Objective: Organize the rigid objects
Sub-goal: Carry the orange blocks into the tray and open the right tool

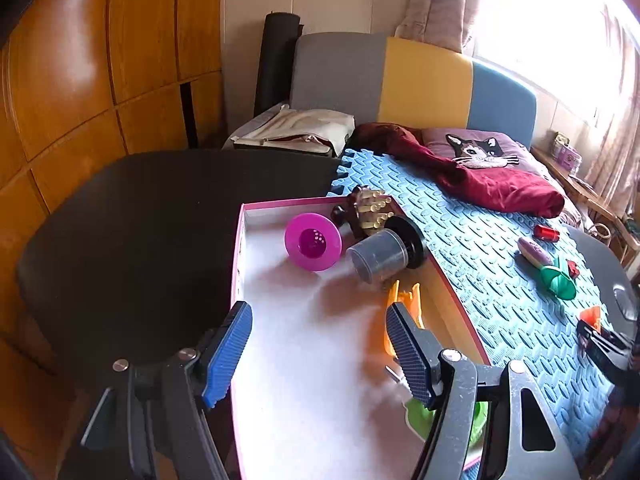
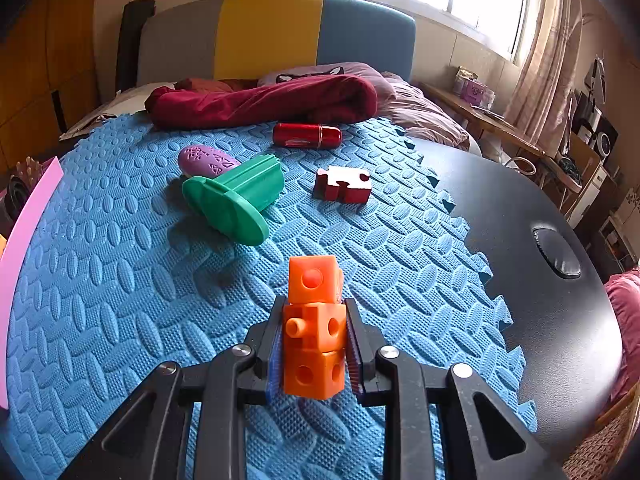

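My left gripper [image 1: 318, 312] hangs open over the white floor of a pink-rimmed box [image 1: 280, 205], with nothing between its blue pads. At the box's far end lie a magenta strainer [image 1: 313, 242], a grey cup with a black lid [image 1: 380, 256] and a wooden peg piece [image 1: 370, 210]. An orange piece [image 1: 394, 296] and a green piece [image 1: 420, 416] lie by the right finger, partly hidden. My right gripper [image 2: 314, 308] is shut on a stack of orange linking cubes [image 2: 314, 344], just above the blue foam mat [image 2: 120, 280].
On the mat lie a green plastic stamp [image 2: 236, 196], a purple textured toy [image 2: 208, 160], a red cylinder [image 2: 308, 135] and a red puzzle piece [image 2: 344, 184]. A dark red cloth [image 2: 260, 100] and a cat pillow [image 1: 476, 148] sit beyond. The black table [image 2: 560, 200] surrounds the mat.
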A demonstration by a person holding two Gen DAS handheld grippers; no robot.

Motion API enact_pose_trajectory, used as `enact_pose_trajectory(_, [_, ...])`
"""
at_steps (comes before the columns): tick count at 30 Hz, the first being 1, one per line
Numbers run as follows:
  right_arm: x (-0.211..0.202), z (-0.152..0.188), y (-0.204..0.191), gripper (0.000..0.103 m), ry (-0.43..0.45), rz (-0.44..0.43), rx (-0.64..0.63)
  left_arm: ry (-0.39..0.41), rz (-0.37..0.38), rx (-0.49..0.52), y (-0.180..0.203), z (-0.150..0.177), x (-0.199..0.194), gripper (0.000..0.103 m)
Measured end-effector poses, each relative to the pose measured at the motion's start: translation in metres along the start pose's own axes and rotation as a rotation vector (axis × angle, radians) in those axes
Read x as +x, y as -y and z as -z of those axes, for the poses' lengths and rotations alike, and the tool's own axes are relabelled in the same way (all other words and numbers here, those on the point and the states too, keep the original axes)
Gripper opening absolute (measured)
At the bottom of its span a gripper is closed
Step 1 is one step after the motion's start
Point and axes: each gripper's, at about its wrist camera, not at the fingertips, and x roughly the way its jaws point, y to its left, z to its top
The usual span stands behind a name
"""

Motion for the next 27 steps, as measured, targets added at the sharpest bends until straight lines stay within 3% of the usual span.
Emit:
enact_pose_trajectory(12, [-0.001,-0.001,-0.002,0.025,-0.017,0.003,-0.009,0.025,-0.035,-0.039,-0.017,0.005,-0.015,0.070])
enact_pose_trajectory(19, [-0.001,-0.007,-0.001,0.025,-0.076,-0.134,0.084,0.032,-0.052,-0.090,-0.035,0.010,-0.019,0.070])
enact_pose_trajectory(27, [-0.026,-0.023,-0.043,0.025,-0.030,-0.295,0.048,0.038,-0.098,-0.149,-0.061,0.013,-0.021,0.070])
